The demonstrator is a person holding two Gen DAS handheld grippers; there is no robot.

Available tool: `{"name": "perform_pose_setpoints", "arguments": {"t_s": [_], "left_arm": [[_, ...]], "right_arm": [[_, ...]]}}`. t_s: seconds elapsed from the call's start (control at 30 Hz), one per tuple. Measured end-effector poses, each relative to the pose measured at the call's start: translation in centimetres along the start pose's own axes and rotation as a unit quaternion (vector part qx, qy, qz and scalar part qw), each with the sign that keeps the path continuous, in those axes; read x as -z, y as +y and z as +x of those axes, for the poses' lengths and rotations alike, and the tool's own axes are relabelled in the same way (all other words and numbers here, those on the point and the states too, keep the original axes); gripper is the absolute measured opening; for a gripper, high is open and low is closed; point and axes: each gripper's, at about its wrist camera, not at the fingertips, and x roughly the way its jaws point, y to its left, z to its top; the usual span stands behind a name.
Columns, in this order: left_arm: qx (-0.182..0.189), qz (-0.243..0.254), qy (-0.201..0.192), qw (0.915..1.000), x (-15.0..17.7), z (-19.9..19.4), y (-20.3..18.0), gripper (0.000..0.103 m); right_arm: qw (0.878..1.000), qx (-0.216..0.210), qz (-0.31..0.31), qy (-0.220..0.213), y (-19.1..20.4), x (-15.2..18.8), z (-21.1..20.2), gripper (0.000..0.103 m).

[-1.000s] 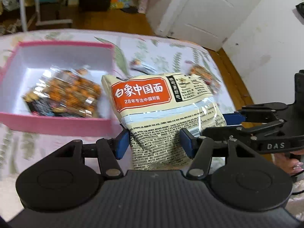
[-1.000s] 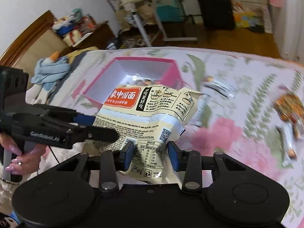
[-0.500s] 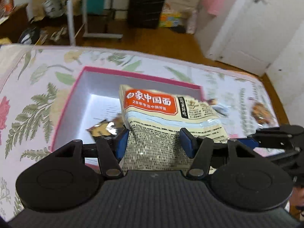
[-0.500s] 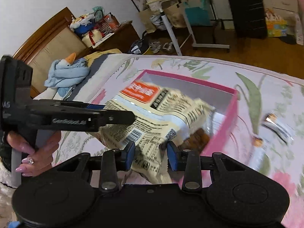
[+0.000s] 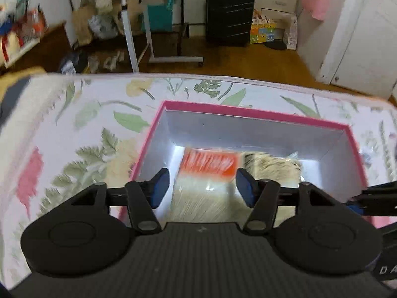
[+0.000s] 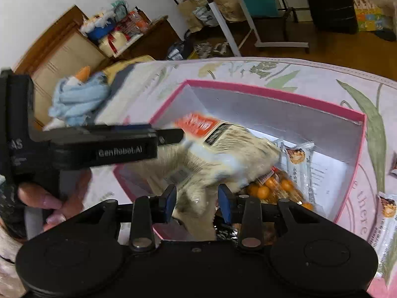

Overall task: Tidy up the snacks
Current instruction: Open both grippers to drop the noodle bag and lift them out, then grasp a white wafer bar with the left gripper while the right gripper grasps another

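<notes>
The cream noodle pack with an orange label (image 5: 211, 173) (image 6: 211, 154) is blurred inside the pink box (image 5: 248, 115) (image 6: 273, 94), over an orange snack bag (image 6: 275, 186). My left gripper (image 5: 202, 186) is open above the box, its pads apart from the pack's sides. My right gripper (image 6: 197, 200) is open too, its pads either side of the pack's lower end with gaps showing. The left gripper also shows in the right wrist view (image 6: 168, 134).
The box sits on a floral bedsheet (image 5: 86, 136). Small snack bars lie in the box (image 6: 297, 154) and on the sheet to its right (image 6: 387, 203). A blue cloth (image 6: 77, 96) lies at the bed's left. The bed edge runs behind the box.
Both grippers carried the noodle pack left over the pink box, then opened. The pack has dropped into the box and is still blurred.
</notes>
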Motion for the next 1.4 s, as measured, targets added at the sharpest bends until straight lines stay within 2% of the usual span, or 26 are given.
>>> {"name": "perform_pose_setpoints", "arguments": {"t_s": [0.07, 0.27, 0.53, 0.7, 0.83, 0.9, 1.03, 1.1, 1.23, 1.33, 1.4], "left_arm": [[-0.006, 0.016, 0.006, 0.9998, 0.4, -0.2, -0.3, 0.061], [0.026, -0.001, 0.027, 0.9993, 1.4, -1.8, -0.8, 0.061], [0.092, -0.007, 0.034, 0.9952, 1.5, -7.6, -3.5, 0.061], [0.103, 0.006, 0.020, 0.9945, 1.3, -11.5, -6.4, 0.061], [0.123, 0.015, 0.027, 0.9920, 0.7, -13.6, -9.1, 0.061], [0.133, 0.023, 0.035, 0.9902, 0.4, -14.3, -10.5, 0.061], [0.156, 0.050, 0.032, 0.9860, 0.2, -15.9, -13.9, 0.062], [0.167, 0.060, 0.027, 0.9838, 0.3, -16.2, -15.5, 0.064], [0.190, 0.053, 0.002, 0.9804, 1.1, -15.3, -18.2, 0.068], [0.187, 0.048, -0.019, 0.9809, 1.2, -13.7, -20.0, 0.069], [0.179, 0.052, -0.022, 0.9821, 1.2, -12.1, -21.4, 0.069]], "right_arm": [[1.000, 0.009, -0.010, 0.003, 0.4, 0.8, -0.3, 0.044], [0.999, 0.029, -0.020, -0.024, 0.4, 2.2, -4.3, 0.044], [0.996, 0.070, -0.031, -0.041, 0.5, 3.2, -12.0, 0.045], [0.992, 0.104, -0.046, -0.052, 0.5, 4.3, -16.9, 0.047], [0.989, 0.124, -0.040, -0.076, 0.3, 5.2, -20.4, 0.059], [0.986, 0.137, -0.036, -0.086, 0.0, 5.6, -21.6, 0.060], [0.979, 0.163, -0.055, -0.109, -0.5, 7.1, -23.7, 0.068], [0.976, 0.169, -0.064, -0.122, -1.3, 8.2, -24.6, 0.072], [0.966, 0.178, -0.081, -0.167, -3.6, 10.6, -26.1, 0.072], [0.956, 0.188, -0.083, -0.207, -5.9, 12.5, -26.7, 0.072], [0.954, 0.190, -0.073, -0.218, -7.4, 13.4, -26.7, 0.073]]}}
